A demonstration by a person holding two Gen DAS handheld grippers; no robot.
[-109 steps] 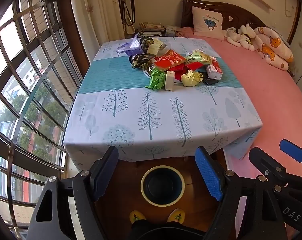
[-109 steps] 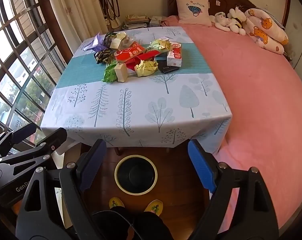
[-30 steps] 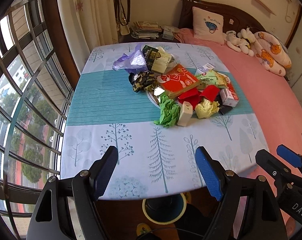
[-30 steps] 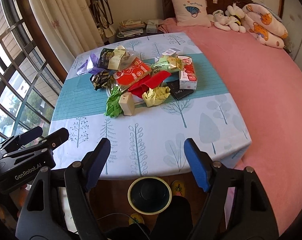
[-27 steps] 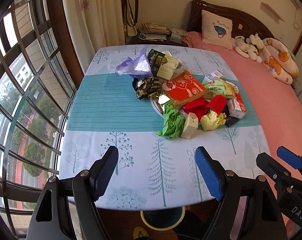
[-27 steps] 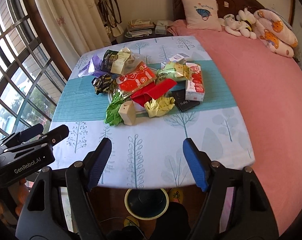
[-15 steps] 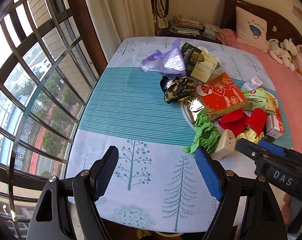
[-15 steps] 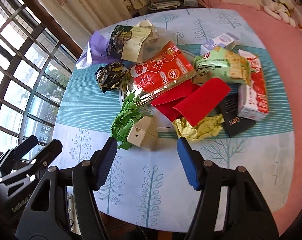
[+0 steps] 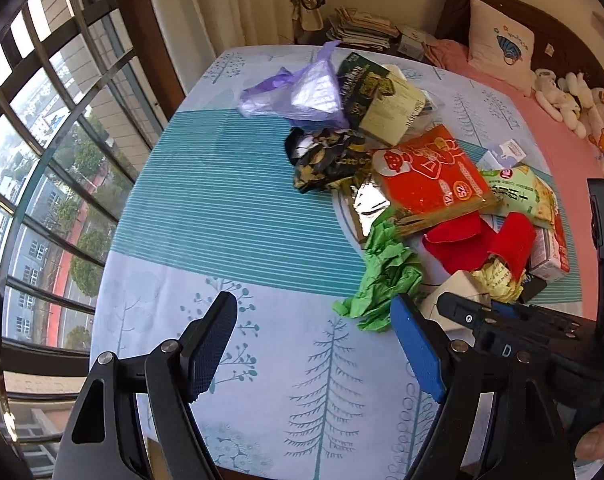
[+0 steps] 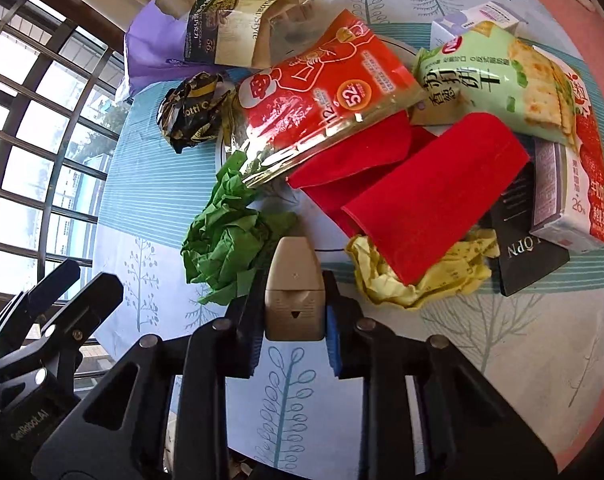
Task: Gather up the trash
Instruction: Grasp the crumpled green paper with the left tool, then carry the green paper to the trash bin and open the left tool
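A heap of trash lies on the tree-print tablecloth [image 9: 309, 360]. My right gripper [image 10: 294, 312] is shut on a small beige carton [image 10: 294, 296] at the heap's near edge; the carton also shows in the left wrist view [image 9: 457, 292]. Crumpled green paper [image 10: 226, 240] lies just left of the carton, crumpled yellow paper [image 10: 421, 276] just right. Behind are red cloth [image 10: 413, 196], a red snack bag [image 10: 321, 92] and a green cracker bag [image 10: 497, 80]. My left gripper [image 9: 313, 344] is open and empty above bare cloth, near the green paper [image 9: 385, 276].
A purple bag [image 9: 298, 92], a dark crumpled wrapper [image 9: 325, 160], a dark-and-cream bag [image 9: 377, 96], a strawberry carton [image 10: 581, 184] and a black box [image 10: 529, 248] sit in the heap. Windows [image 9: 42, 140] stand left, a pink bed [image 9: 561, 120] right.
Both grippers moved forward and down toward the heap. My right gripper closed on the beige carton. The bin on the floor has left view.
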